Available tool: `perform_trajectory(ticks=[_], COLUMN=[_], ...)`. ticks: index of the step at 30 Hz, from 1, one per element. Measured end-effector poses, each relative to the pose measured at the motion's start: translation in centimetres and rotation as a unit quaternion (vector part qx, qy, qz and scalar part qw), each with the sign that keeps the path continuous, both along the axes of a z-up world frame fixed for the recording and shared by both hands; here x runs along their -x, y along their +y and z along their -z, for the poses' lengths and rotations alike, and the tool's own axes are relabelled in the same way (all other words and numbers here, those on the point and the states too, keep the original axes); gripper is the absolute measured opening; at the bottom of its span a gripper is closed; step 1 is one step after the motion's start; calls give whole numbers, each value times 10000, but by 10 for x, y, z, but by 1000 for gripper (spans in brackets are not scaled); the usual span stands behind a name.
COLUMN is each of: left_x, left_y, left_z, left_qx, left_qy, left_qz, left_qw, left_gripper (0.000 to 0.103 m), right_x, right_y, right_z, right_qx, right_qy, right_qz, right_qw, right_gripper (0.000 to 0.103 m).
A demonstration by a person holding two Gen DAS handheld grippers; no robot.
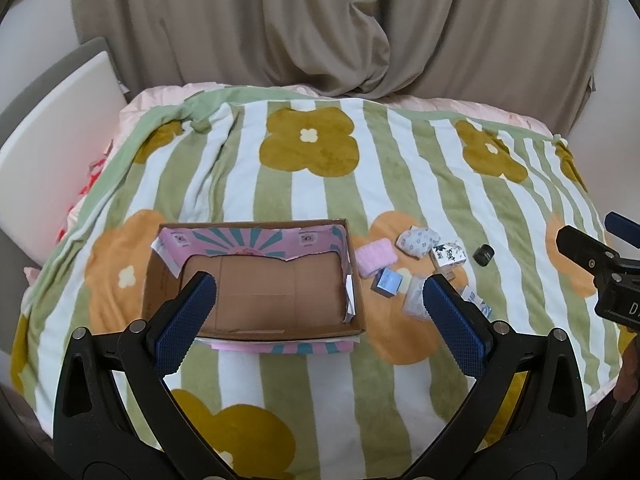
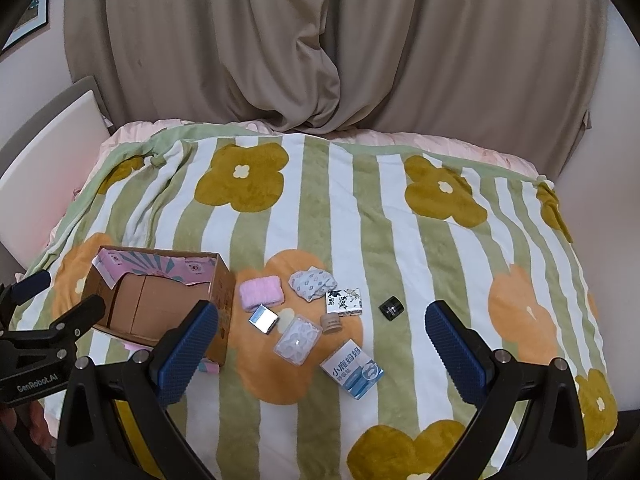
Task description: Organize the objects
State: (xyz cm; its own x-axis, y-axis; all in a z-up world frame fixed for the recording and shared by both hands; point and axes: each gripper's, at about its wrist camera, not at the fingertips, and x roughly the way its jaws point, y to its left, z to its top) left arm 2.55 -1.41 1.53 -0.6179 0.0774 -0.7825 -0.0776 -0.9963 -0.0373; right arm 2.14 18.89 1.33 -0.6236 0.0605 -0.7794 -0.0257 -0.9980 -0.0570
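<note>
A: Where's the cardboard box [image 2: 160,304]?
B: Lower left of the right wrist frame, on the blanket [image 2: 360,208].
A: And the small things?
B: Right of it: folded towel [image 2: 262,293], printed pouch [image 2: 313,282], patterned box [image 2: 344,301], small jar [image 2: 391,309] farthest right. Carton [image 2: 352,368] lowest, under the clear case [image 2: 298,340].

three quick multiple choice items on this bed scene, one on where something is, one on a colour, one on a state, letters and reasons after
1. The small black jar lies where, seen from the right wrist camera?
A. inside the cardboard box
B. right of the floral box
C. on the pink cloth

2. The rolled fuzzy cloth beside the cardboard box is:
A. pink
B. red
C. black

3. The cardboard box is:
A. taped shut
B. full of items
C. open and empty

Answers: 1 B, it sits alone on the blanket past the floral box. 2 A, pale pink pile. 3 C, bare brown floor shows.
</note>
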Motion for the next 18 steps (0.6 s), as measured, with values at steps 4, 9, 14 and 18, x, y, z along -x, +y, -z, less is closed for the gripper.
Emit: perform_trajectory(ticks=[4, 9, 14, 18], left_x=[0, 2, 0, -8], left_y=[-2, -1, 7, 15], left_z=[0, 2, 6, 14], left_qx=[-100, -246, -195, -172], left_qy=[-29, -62, -58, -136], left_qz=[92, 236, 284, 305], left_qw=[9999, 9994, 9994, 9993], left_gripper=[103, 103, 103, 103], right_x=[-2, -7, -13, -14], right_y=[0, 1, 8, 17], right_z=[-2, -4, -4, 1], right_qx=[-31, -116, -244, -201], right_qy=[0, 72, 119, 142], right_qz=[71, 42, -118, -290], right_qw=[10000, 9999, 9996, 9993], right_gripper=[103, 103, 103, 103])
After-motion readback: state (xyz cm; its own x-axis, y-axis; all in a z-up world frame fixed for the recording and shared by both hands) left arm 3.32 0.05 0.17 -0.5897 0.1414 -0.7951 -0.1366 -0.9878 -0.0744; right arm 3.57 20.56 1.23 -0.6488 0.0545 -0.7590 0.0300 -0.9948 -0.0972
